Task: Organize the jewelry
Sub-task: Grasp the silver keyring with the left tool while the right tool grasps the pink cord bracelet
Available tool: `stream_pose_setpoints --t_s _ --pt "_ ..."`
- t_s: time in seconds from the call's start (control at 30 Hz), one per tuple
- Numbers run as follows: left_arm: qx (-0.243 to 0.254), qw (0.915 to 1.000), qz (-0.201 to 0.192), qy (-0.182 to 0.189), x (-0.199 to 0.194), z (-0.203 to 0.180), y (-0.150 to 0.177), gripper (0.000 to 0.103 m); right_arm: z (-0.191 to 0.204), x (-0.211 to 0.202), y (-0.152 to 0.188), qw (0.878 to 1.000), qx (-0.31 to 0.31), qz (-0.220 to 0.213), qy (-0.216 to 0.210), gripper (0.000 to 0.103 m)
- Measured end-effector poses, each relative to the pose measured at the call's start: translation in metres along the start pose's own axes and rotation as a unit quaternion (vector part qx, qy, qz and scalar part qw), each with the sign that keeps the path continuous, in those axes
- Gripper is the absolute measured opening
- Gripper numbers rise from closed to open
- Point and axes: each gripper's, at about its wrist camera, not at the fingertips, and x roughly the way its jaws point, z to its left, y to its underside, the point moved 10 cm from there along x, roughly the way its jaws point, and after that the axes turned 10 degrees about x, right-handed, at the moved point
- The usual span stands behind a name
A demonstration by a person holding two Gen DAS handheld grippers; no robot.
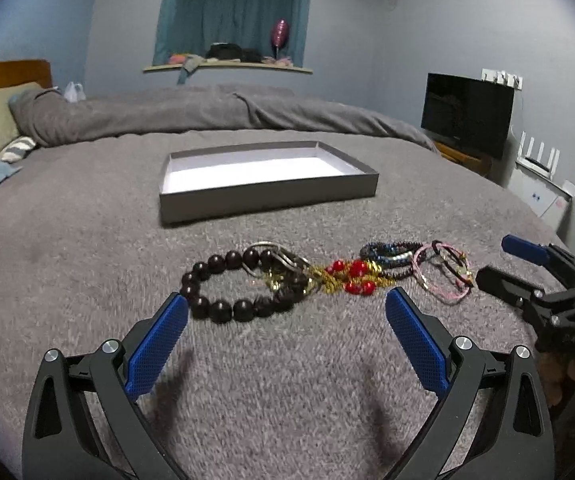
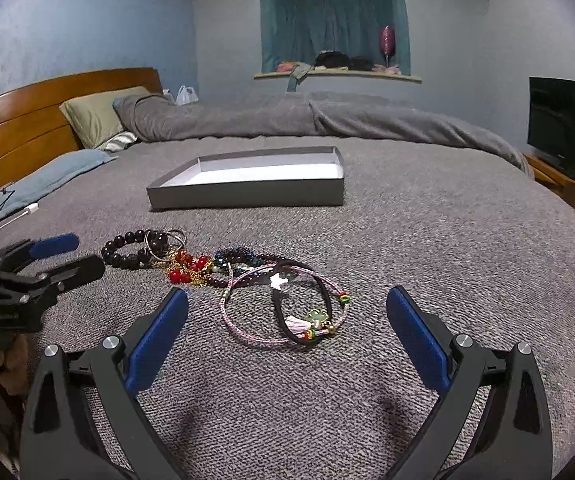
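Observation:
Jewelry lies in a row on the grey bedspread: a dark bead bracelet (image 1: 223, 312) (image 2: 125, 260) with silver rings (image 1: 275, 258), a red-bead gold chain piece (image 1: 353, 276) (image 2: 185, 270), a dark multicolour bead bracelet (image 1: 391, 254), and a pink cord bracelet with a black cord (image 1: 445, 274) (image 2: 283, 312). An empty grey tray (image 1: 267, 198) (image 2: 247, 196) sits beyond them. My left gripper (image 1: 287, 308) is open just short of the dark bead bracelet. My right gripper (image 2: 287, 308) is open around the near side of the pink cord bracelet. Each gripper shows in the other's view.
A rumpled grey duvet (image 1: 207, 108) and pillows (image 2: 95, 116) lie at the far side. A wooden headboard (image 2: 27, 120) is on the left. A TV (image 1: 467, 114) on a stand is off the bed's right edge. A white charging cable (image 2: 15, 216) lies at left.

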Motion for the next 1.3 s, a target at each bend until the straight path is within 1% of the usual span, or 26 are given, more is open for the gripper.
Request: stream_pose_setpoints --t_s 0.07,0.13,0.2,0.23,0.27,0.3,0.43,0.5,0.53,0.57,0.6,0.67,0.7,0.73,0.77,0.87,1.03,1.07,1.1,1.17,1.3 --pt "0.005 1.0 0.0 -0.004 0.003 0.003 -0.007 0.096 0.003 0.002 -0.001 1.0 -0.005 0.006 -0.006 0.098" --pt "0.006 1.0 0.007 -0.002 0.01 0.005 -0.014 0.095 0.006 0.004 -0.002 1.0 -0.011 0.008 -0.01 0.095" --pt "0.002 0.9998 0.02 0.003 0.019 0.009 -0.015 0.084 0.008 0.006 0.0 1.0 -0.015 0.013 -0.011 0.092" --pt "-0.002 0.9995 0.032 0.007 0.026 0.011 -0.014 0.07 0.008 0.007 0.001 1.0 -0.016 0.016 -0.011 0.089" --pt "-0.006 0.9989 0.044 0.013 0.032 0.012 -0.013 0.062 0.009 0.007 0.001 1.0 -0.016 0.017 -0.011 0.088" --pt "-0.008 0.9986 0.049 0.018 0.036 0.013 -0.013 0.061 0.009 0.007 0.001 1.0 -0.015 0.019 -0.012 0.088" --pt "-0.011 0.9975 0.062 0.033 0.046 0.011 -0.015 0.061 0.006 0.006 0.0 1.0 -0.001 0.02 -0.018 0.088" --pt "-0.009 0.9967 0.071 0.038 0.052 0.009 -0.016 0.057 0.004 0.007 -0.002 1.0 0.004 0.022 -0.021 0.086" --pt "-0.011 0.9959 0.079 0.043 0.056 0.008 -0.015 0.053 0.004 0.007 -0.003 1.0 0.004 0.021 -0.022 0.081" --pt "-0.014 0.9948 0.088 0.049 0.061 0.007 -0.014 0.048 0.005 0.007 -0.003 1.0 0.003 0.021 -0.022 0.078" --pt "-0.016 0.9942 0.093 0.052 0.064 0.007 -0.012 0.044 0.006 0.007 -0.004 1.0 0.002 0.022 -0.021 0.077" --pt "-0.021 0.9932 0.101 0.053 0.069 0.008 -0.009 0.029 0.006 0.008 -0.005 1.0 0.002 0.022 -0.022 0.076" --pt "-0.027 0.9928 0.101 0.058 0.07 0.009 -0.009 0.025 0.006 0.007 -0.005 1.0 0.002 0.022 -0.022 0.076" --pt "-0.028 0.993 0.098 0.06 0.069 0.009 -0.01 0.023 0.006 0.008 -0.006 0.999 0.001 0.023 -0.023 0.075" --pt "-0.025 0.9935 0.094 0.059 0.068 0.009 -0.011 0.017 0.006 0.008 -0.005 0.999 0.001 0.023 -0.023 0.075" --pt "-0.019 0.9951 0.076 0.061 0.061 0.007 -0.015 0.008 0.006 0.01 -0.006 0.999 0.001 0.025 -0.022 0.075" --pt "-0.003 0.9964 0.046 0.071 0.049 0.001 -0.024 0.005 0.003 0.012 -0.008 0.999 0.008 0.029 -0.027 0.074" --pt "0.001 0.9964 0.038 0.075 0.045 0.0 -0.027 0.005 0.002 0.013 -0.008 0.999 0.008 0.031 -0.028 0.07" --pt "0.002 0.9964 0.03 0.08 0.041 0.0 -0.03 0.005 0.002 0.014 -0.008 0.999 0.007 0.035 -0.027 0.067" --pt "0.0 0.996 0.014 0.088 0.035 0.0 -0.036 0.005 0.0 0.018 -0.005 0.999 -0.002 0.048 -0.025 0.057" --pt "-0.005 0.9954 -0.019 0.094 0.02 0.006 -0.051 0.005 -0.002 0.024 -0.003 0.998 -0.005 0.064 -0.026 0.056"
